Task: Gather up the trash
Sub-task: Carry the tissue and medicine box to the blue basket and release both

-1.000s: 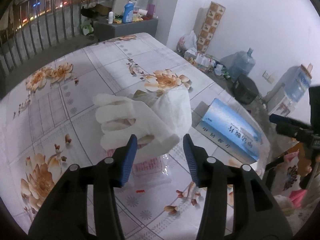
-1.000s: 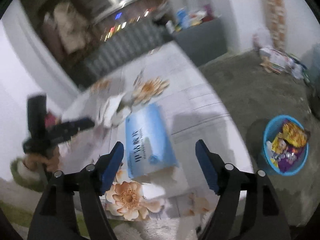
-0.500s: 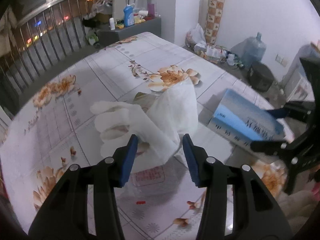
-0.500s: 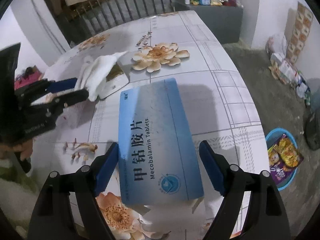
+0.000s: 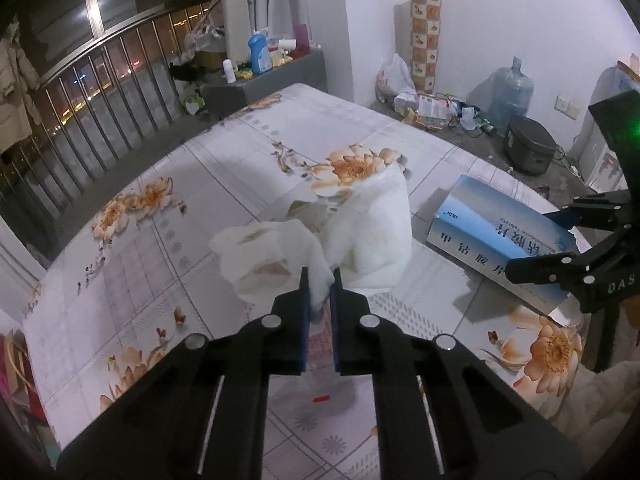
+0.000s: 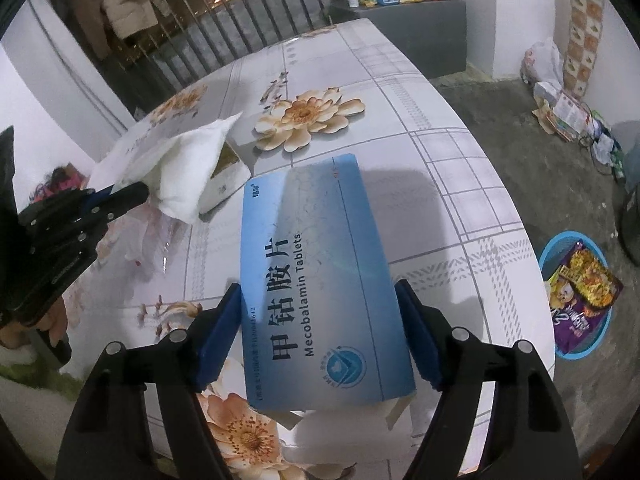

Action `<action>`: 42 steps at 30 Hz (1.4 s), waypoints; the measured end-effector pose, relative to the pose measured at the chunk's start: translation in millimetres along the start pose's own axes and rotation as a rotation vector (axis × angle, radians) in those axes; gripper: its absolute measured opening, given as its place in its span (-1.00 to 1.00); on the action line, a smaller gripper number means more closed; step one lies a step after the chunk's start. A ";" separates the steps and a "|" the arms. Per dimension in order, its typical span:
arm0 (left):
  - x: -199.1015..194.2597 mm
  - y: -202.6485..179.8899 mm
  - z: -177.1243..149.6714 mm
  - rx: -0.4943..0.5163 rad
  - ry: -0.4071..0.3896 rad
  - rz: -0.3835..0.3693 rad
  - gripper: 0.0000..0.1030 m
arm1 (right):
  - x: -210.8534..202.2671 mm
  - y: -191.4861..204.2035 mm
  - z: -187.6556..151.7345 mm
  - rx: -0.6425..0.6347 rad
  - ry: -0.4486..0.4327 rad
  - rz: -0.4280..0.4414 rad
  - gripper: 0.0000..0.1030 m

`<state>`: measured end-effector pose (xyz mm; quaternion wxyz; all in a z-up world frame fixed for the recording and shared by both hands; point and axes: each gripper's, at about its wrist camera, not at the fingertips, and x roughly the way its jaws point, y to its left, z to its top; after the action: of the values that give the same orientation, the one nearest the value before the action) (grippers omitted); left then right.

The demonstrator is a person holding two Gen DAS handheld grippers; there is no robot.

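My left gripper (image 5: 319, 280) is shut on a crumpled white tissue (image 5: 360, 232) lying mid-table; the tissue also shows in the right wrist view (image 6: 180, 168), draped over a small white box (image 6: 226, 184). My right gripper (image 6: 318, 308) is shut on a blue Mecobalamin tablet box (image 6: 316, 272), its pads pressed on both long sides near the table's front edge. The box also shows in the left wrist view (image 5: 496, 236), with the right gripper (image 5: 568, 240) on it.
The table (image 6: 400, 92) has a floral oilcloth. A blue basin (image 6: 576, 296) with snack wrappers stands on the floor to the right. A clear plastic wrapper (image 6: 160, 240) lies by the tissue. A railing, a grey cabinet (image 5: 264, 88) and water jugs stand beyond.
My left gripper has closed on the tissue. My right gripper has moved in over the blue box and closed on its sides.
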<state>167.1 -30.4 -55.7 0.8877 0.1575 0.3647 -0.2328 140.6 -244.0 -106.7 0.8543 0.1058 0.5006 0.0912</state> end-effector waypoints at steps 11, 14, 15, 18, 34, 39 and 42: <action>-54.9 22.5 21.6 -0.077 -0.146 -0.050 -0.90 | -29.6 -18.3 3.0 0.114 -0.086 0.074 0.41; -69.4 29.2 29.1 -0.103 -0.186 -0.089 -0.90 | -39.3 -23.9 3.3 0.144 -0.121 0.103 0.41; -73.6 31.0 31.7 -0.114 -0.197 -0.107 -0.90 | -42.3 -25.8 3.1 0.155 -0.133 0.116 0.41; -83.0 32.5 41.1 -0.129 -0.223 -0.154 -0.90 | -51.8 -33.0 2.3 0.197 -0.171 0.167 0.41; -51.0 -46.4 121.6 -0.013 -0.193 -0.405 -0.90 | -102.9 -120.9 -38.8 0.467 -0.374 0.237 0.41; -14.4 -112.9 161.9 0.065 -0.124 -0.524 -0.90 | -135.0 -184.1 -75.8 0.614 -0.467 0.103 0.41; 15.6 -161.9 180.9 0.129 -0.058 -0.566 -0.90 | -138.3 -218.3 -92.6 0.689 -0.467 -0.011 0.41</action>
<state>195.2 -252.7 39.1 0.7856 0.0989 0.3529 -0.4985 3.8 -481.7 -94.6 0.8600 0.4005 0.2954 -0.1126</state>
